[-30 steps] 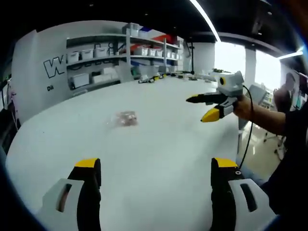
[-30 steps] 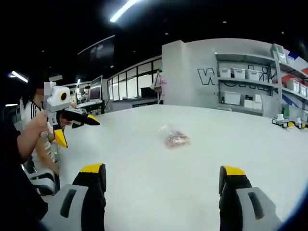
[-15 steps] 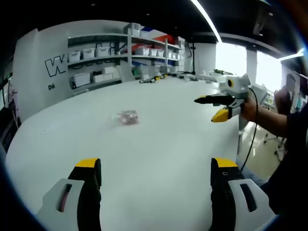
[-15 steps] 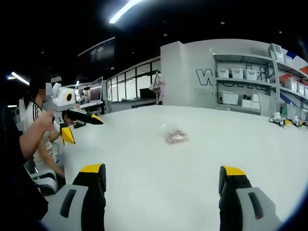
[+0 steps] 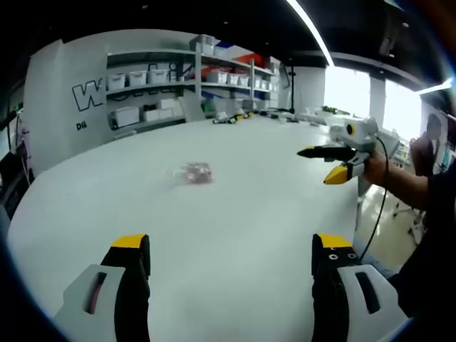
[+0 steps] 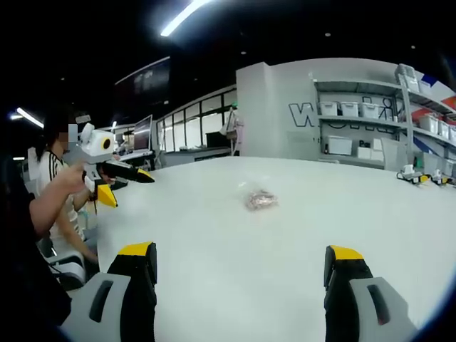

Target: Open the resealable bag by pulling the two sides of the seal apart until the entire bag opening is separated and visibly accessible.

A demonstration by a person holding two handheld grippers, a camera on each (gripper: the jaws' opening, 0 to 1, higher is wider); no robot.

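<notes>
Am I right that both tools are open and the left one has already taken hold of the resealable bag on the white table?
Not quite: both tools are open, but the left tool holds nothing. In the left gripper view the resealable bag lies untouched on the white table, well ahead of its jaws.

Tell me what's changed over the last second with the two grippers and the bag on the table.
In the left gripper view the right gripper has drifted rightward and a little lower; part of that may be the camera's own turning. In the right gripper view the left gripper has shifted slightly toward the bag. Nothing was taken hold of or let go. Both grippers stay open above the table, apart from the bag, which lies untouched.
</notes>
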